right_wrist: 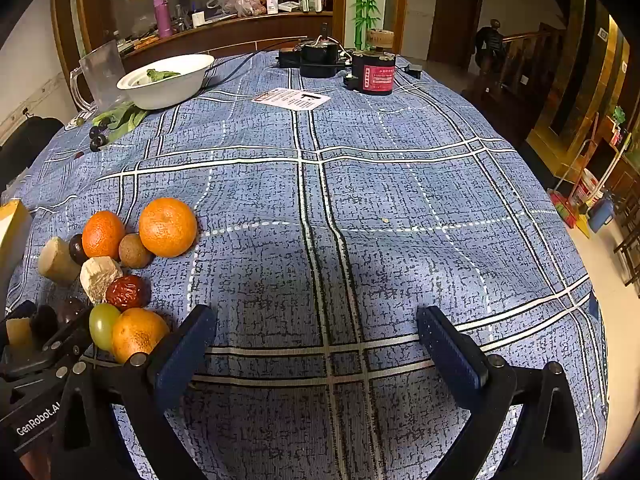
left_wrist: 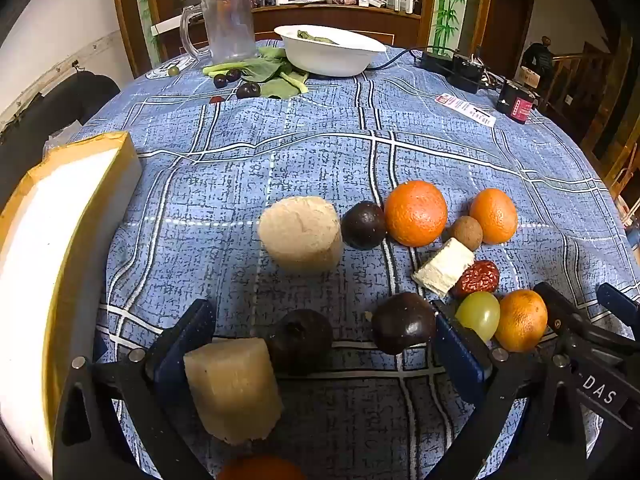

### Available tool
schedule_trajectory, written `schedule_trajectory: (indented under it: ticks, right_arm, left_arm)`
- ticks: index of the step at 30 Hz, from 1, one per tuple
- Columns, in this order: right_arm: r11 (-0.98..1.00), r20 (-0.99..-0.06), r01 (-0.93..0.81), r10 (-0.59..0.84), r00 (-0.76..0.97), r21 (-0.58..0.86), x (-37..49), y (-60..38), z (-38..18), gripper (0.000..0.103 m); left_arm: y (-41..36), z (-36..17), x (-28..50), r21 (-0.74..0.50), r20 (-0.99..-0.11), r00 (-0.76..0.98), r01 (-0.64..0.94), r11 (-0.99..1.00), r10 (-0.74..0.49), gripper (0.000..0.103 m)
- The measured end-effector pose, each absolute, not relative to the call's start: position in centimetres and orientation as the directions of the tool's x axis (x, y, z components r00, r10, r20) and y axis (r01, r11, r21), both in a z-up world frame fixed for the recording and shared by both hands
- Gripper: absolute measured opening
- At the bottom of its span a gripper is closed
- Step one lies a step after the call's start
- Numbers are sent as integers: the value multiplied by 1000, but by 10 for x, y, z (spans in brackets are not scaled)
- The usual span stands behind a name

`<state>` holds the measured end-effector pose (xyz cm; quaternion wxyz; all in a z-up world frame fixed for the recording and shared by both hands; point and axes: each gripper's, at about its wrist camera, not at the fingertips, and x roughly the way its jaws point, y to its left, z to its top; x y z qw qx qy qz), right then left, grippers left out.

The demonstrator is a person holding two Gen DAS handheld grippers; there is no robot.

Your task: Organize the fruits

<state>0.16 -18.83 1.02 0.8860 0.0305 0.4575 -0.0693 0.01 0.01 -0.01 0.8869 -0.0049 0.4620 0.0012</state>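
The left tool (left_wrist: pixel 320 344) stands wide, holding nothing. Between its fingers lie a pale cut chunk (left_wrist: pixel 232 390) against the left finger and a dark round fruit (left_wrist: pixel 300 340) just ahead of it; a second dark fruit (left_wrist: pixel 402 322) sits beside the right finger. Closing here could catch both chunk and fruit, or nudge one rolling across the desk (left_wrist: pixel 300 160). Just outside the right finger lie a green grape (left_wrist: pixel 479 314) and a small orange (left_wrist: pixel 521 320). The white box (left_wrist: pixel 48 240) waits to the left. The right tool (right_wrist: pixel 316 336) is wide too, over bare cloth, with the fruit cluster to its left.
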Motion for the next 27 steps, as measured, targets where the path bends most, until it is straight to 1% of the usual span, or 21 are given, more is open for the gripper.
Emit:
schedule_trajectory:
  ticks: [27]
  right_arm:
    - [989, -816, 151, -95, 570, -10, 1, -188, 11, 102]
  left_arm:
    - [0, 0, 0, -1, -818, 575, -8, 1000, 4, 103]
